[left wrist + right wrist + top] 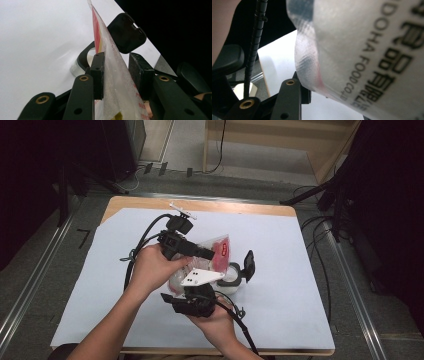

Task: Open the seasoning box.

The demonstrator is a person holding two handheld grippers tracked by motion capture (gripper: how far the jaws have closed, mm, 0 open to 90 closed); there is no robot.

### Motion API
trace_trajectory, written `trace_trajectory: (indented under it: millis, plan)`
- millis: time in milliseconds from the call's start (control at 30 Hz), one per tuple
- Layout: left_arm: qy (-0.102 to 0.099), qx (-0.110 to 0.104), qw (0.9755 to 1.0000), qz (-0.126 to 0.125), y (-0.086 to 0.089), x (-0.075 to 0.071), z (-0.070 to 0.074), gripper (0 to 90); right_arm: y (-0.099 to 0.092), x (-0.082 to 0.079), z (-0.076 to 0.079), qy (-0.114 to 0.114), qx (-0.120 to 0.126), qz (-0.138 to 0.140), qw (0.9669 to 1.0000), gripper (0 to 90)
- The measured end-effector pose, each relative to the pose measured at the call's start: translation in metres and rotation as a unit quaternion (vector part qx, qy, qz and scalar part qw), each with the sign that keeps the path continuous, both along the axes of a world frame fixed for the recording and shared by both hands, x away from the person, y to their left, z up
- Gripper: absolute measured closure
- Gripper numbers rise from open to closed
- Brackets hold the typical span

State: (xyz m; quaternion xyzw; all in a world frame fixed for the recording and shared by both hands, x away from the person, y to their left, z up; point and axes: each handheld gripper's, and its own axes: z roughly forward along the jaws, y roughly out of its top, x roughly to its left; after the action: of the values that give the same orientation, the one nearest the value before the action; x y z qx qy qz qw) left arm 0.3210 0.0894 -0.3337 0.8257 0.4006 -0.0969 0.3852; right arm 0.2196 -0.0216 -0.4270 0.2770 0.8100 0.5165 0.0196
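While the right gripper pinches the near end of the plastic bag and the left gripper's jaws clamp its middle above the desk, tilt the bag steadily so its mouth stays over the open container beyond.

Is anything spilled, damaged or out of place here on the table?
Nothing looks spilled or torn. The plastic food bag is held up between both tongs above the round container, whose black lid stands flipped open beside it. That fits work in hand.
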Motion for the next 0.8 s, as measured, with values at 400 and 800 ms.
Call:
trace_trajectory:
  millis: [400,800]
  plan:
    - [0.000,0.001,1.0000,-0.001,-0.0004,0.0002,0.0001,67.1,0.0002,-0.0005,0.0001,-0.003,-0.003,-0.002,1.0000,64.0]
    - [0.002,0.002,1.0000,-0.004,-0.0017,0.0016,0.0005,67.0,-0.0003,-0.0002,0.0008,-0.001,-0.002,-0.002,1.0000,64.0]
